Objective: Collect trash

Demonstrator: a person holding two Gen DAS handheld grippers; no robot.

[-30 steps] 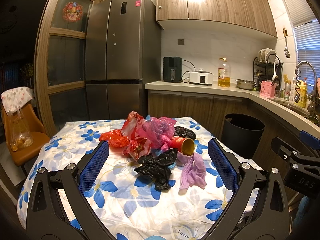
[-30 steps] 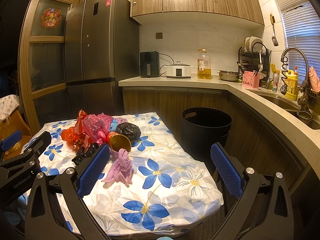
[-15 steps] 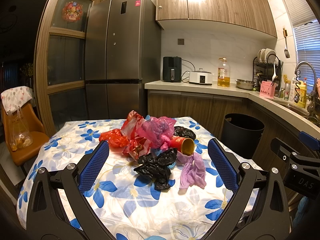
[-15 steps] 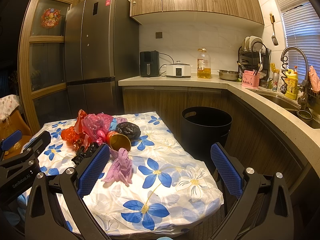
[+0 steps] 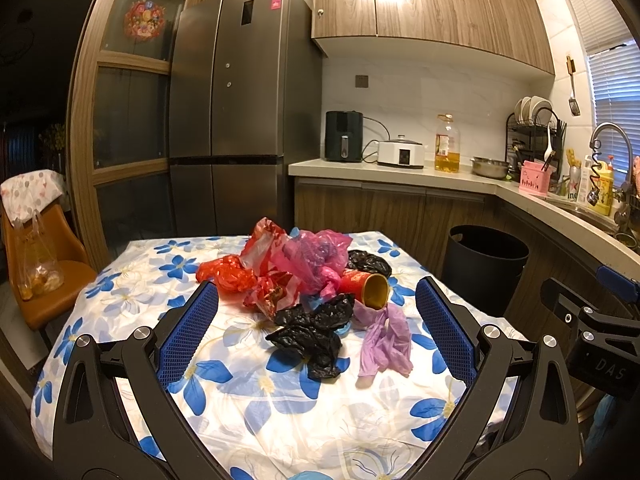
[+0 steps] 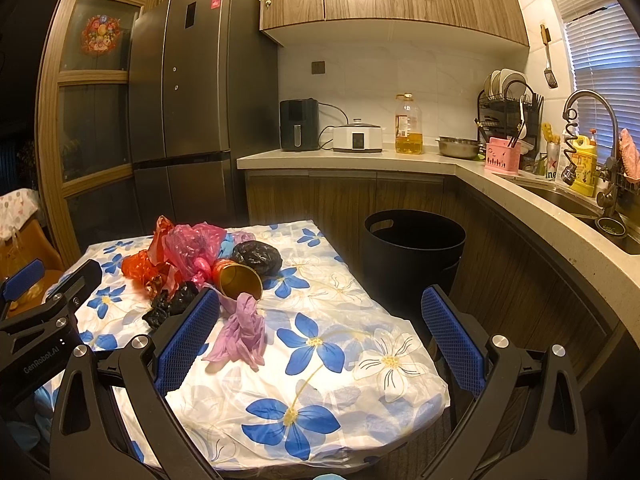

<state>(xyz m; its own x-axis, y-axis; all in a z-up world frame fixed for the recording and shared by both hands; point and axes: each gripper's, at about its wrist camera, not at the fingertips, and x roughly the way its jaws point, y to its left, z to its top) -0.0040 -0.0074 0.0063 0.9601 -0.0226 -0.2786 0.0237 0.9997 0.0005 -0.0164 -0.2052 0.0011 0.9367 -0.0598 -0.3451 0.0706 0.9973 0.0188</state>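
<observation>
Blue-padded left tongs (image 5: 316, 308) sit wide apart and hold nothing, hanging above the near side of the bench (image 5: 280, 408), which wears a white cloth with blue flowers. Straight ahead between the pads is the trash heap: a crumpled black bag (image 5: 316, 332) closest, a lilac glove (image 5: 386, 338) just right of it, a red paper cup (image 5: 366, 286) lying on its side with its mouth facing the camera, pink plastic (image 5: 316, 258) and red wrappers (image 5: 240, 276) behind. Another black bag (image 5: 368, 264) sits at the back. A black bin (image 5: 486, 268) stands on the floor off the bench's right side.

From the right wrist view, the right tongs (image 6: 320, 332) are also spread wide with nothing in them, pointed over the bench's right corner (image 6: 340, 380). The pile lies to the left here, with the glove (image 6: 242, 330) touching the left pad's edge in view, the cup (image 6: 238, 280) behind it. The bin (image 6: 414, 258) is just past the bench, by the counter cabinets (image 6: 348, 200). The left tongs' body (image 6: 40, 328) shows at far left.
</observation>
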